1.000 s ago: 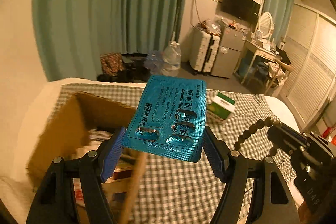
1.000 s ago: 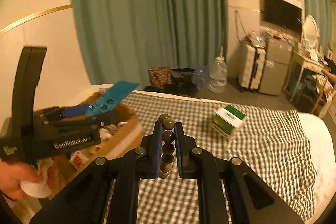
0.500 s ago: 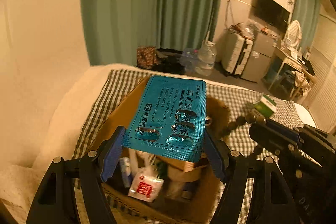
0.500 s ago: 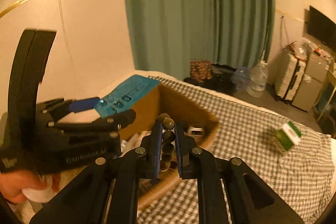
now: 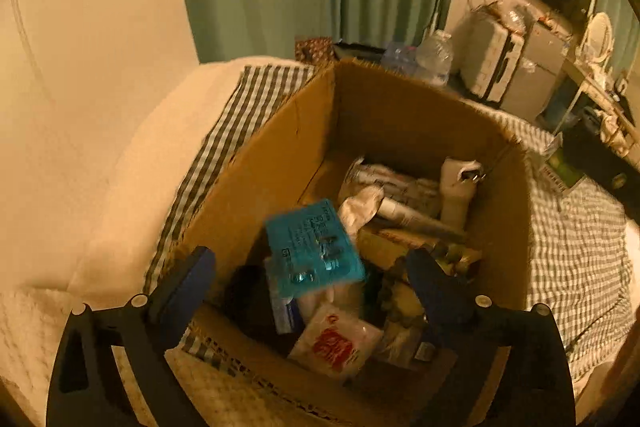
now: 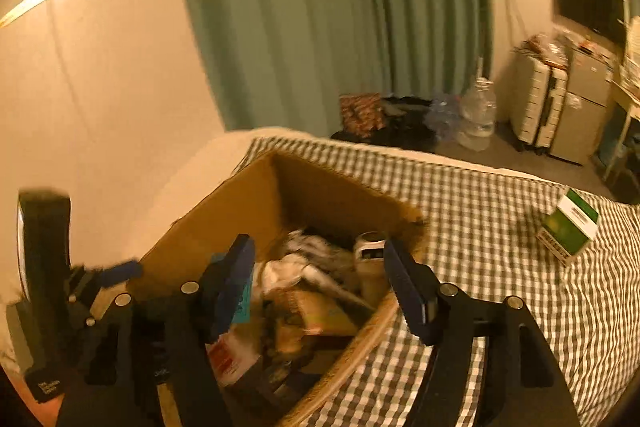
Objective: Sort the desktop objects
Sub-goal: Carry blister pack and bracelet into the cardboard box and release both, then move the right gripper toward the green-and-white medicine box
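Now I have both tools parked over the cardboard box (image 5: 400, 115) because that is where the sorted clutter goes. My left hand-held gripper (image 5: 310, 279) is spread wide, gripping nothing, and the blue blister pack (image 5: 314, 249) shows blurred just beyond and between its fingers, above the heap in the box; I judge it is dropping in. My right hand-held gripper (image 6: 320, 283) is likewise splayed and empty, with beads I cannot pick out below it. Off to its right, well apart on the checked bedspread (image 6: 500, 247), sits the green-and-white carton (image 6: 570, 229), probably next.
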Demonstrator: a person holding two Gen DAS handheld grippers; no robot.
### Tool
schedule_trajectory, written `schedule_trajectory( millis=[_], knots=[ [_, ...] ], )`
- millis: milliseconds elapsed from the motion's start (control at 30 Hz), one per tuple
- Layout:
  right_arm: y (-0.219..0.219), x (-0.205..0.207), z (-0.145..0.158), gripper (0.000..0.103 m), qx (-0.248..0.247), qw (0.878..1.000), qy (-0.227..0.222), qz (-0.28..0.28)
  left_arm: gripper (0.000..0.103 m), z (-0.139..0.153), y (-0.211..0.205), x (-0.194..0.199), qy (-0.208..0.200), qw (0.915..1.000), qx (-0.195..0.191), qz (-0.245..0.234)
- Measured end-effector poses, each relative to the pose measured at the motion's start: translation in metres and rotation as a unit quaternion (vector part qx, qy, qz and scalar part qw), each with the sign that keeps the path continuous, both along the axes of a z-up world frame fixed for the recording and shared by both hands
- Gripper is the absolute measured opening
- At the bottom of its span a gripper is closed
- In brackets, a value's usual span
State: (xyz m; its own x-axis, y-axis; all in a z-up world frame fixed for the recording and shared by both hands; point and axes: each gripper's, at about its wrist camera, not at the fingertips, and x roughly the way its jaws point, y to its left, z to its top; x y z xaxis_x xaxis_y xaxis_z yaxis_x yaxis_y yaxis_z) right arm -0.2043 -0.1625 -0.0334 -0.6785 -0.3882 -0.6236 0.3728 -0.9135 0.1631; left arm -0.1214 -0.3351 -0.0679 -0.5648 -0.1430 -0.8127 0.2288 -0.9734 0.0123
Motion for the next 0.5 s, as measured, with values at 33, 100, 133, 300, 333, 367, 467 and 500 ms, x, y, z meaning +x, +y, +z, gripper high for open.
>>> schedule_trajectory(
  millis=[33,100,133,300,333,367,467,500],
  knots=[
    [0.006,-0.002,0.0,0.07,-0.003,1.0,-0.002,-0.005,0.099,-0.001,0.001,0.002,-0.005,1.0,0.0,0.003],
    [0.019,-0.001,0.002,0.07,-0.011,1.0,-0.005,-0.014,0.099,0.0,0.003,0.009,-0.002,0.9999,0.006,0.008],
    [0.027,0.001,0.003,0.07,-0.016,1.0,-0.005,-0.019,0.099,0.002,0.004,0.013,0.005,0.9999,0.009,0.012],
    [0.06,0.024,0.014,0.072,-0.027,0.999,0.012,-0.035,0.1,0.018,0.026,0.029,0.023,0.9995,0.017,0.012],
    [0.068,0.028,0.016,0.073,-0.029,0.999,0.018,-0.038,0.101,0.023,0.034,0.032,0.031,0.9994,0.014,0.01],
    [0.076,0.033,0.018,0.074,-0.032,0.998,0.024,-0.039,0.101,0.028,0.04,0.035,0.036,0.9992,0.013,0.009],
    [0.095,0.048,0.027,0.085,-0.039,0.998,0.036,-0.04,0.103,0.043,0.068,0.041,0.051,0.9987,0.004,-0.003],
    [0.103,0.052,0.03,0.09,-0.042,0.998,0.041,-0.039,0.103,0.046,0.076,0.043,0.055,0.9985,0.003,-0.006]
  ],
)
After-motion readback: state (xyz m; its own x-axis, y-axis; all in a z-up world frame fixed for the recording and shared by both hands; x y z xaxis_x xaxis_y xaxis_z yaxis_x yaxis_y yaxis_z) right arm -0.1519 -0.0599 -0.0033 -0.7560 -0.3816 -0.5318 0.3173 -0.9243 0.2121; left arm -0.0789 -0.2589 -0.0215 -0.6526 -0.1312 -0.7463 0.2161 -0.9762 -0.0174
